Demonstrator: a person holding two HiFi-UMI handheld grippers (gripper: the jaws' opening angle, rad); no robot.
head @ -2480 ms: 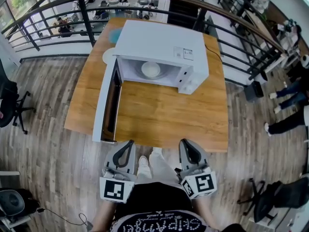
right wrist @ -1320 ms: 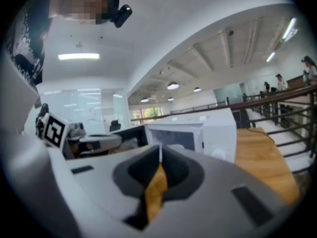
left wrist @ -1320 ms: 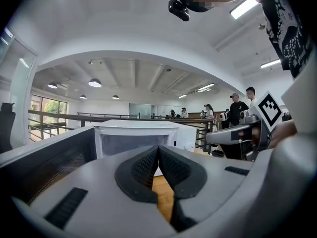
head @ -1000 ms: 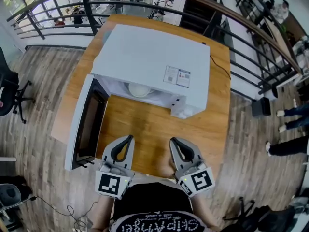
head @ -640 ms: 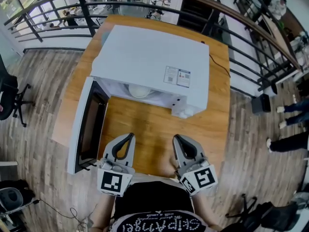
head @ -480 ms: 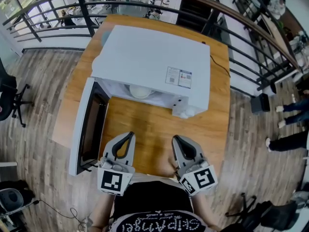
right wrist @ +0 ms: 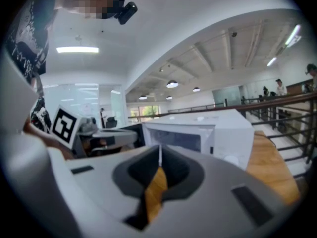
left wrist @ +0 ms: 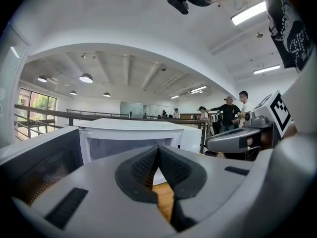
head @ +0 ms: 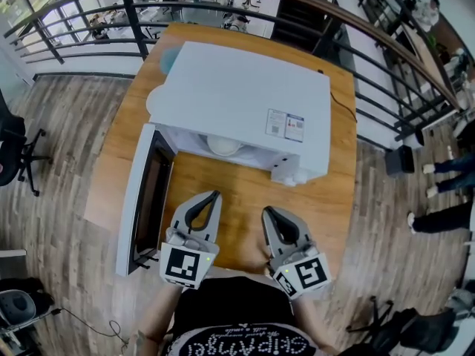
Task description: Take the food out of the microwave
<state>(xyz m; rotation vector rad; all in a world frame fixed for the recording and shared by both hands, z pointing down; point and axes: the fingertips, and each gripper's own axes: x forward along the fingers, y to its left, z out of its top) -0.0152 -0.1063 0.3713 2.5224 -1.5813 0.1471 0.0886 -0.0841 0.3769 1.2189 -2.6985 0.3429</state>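
- Sitting inside the open microwave [head: 237, 99], a white bowl [head: 225, 145] rests on the cavity floor, only its front part showing under the microwave's top edge.
- The microwave is white and boxy, with a printed label [head: 286, 124] on its top near the right front corner and a round knob [head: 289, 175] on the control panel at its right front.
- Its door [head: 145, 199] is swung wide open to the left of the microwave and juts toward the person, the dark window facing inward.
- The microwave stands on a wooden table [head: 245, 199], and bare tabletop lies in front of its opening.
- The left gripper [head: 214, 195] is held over that bare tabletop in front of the microwave, just beside the open door, with its jaws pressed together and nothing between them.
- The right gripper [head: 266, 211] is held in front of the microwave's control panel, near the left gripper but apart from it. Its jaws are likewise closed and empty.
- Both grippers point toward the microwave's opening and neither touches the microwave or the bowl.
- A teal round thing [head: 169, 56] shows on the table behind the microwave's left rear corner.
- A dark metal railing [head: 74, 21] curves round behind the microwave and down its right side, and an office chair [head: 15, 150] stands on the wood floor well to the microwave's left.
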